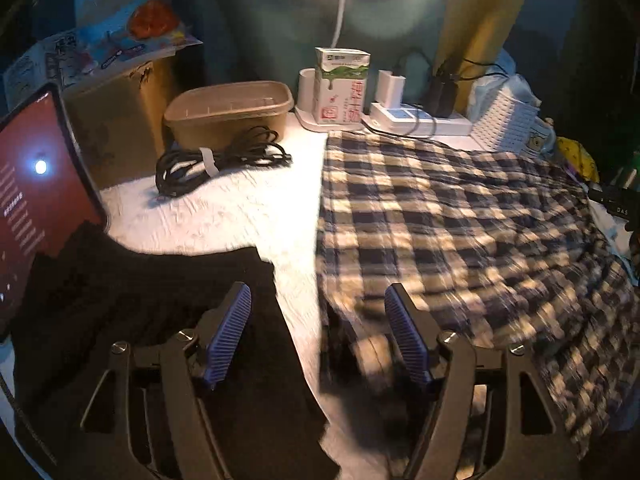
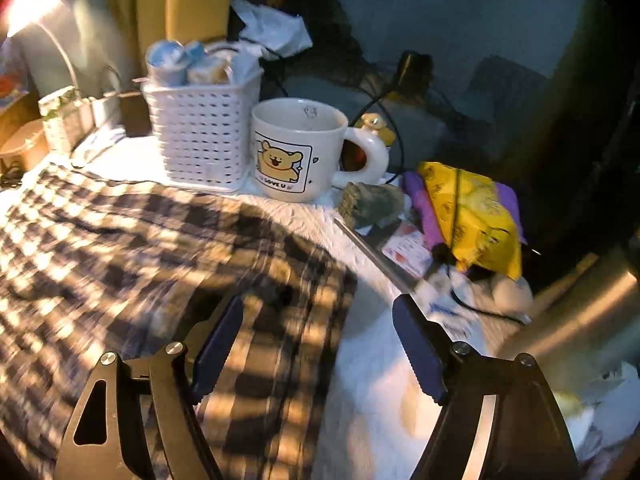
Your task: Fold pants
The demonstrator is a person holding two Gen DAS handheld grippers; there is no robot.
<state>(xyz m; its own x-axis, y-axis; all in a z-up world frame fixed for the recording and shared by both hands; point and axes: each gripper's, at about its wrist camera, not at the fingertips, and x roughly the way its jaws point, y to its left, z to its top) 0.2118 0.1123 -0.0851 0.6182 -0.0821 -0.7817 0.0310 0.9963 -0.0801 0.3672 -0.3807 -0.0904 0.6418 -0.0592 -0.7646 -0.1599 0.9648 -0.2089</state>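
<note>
Nearest to the left camera, the left gripper [image 1: 318, 328] has its fingers [image 1: 230, 334] spread wide, and nothing is pressed between them. Below the gap is a strip of the white desk [image 1: 248, 204], with a black cloth [image 1: 140, 292] under the left finger and the edge of the plaid pants [image 1: 460, 232] under the right finger. In the right view, the right gripper [image 2: 318, 344] is also released; its fingers [image 2: 218, 346] stand apart, the left one above the plaid cloth and the right one above bare desk. No finger holds any cloth.

The pants lie on the desk as one flat, broad block with a straight left edge and a squared right end. To me this looks like at least one fold is already made and laid down, because no separate legs are visible. How many layers there are I cannot tell; the fabric is blurred. The block is still quite large, so probably one more fold across it remains, and perhaps some smoothing.

Farther back, a coiled black cable [image 1: 216, 160] and a brown tray [image 1: 230, 110] sit left of the pants, and a milk carton [image 1: 340, 84] stands behind. On the right side a white basket [image 2: 202, 136] and a mug [image 2: 298, 148] stand just beyond the far edge of the cloth, so there is not much free room.
</note>
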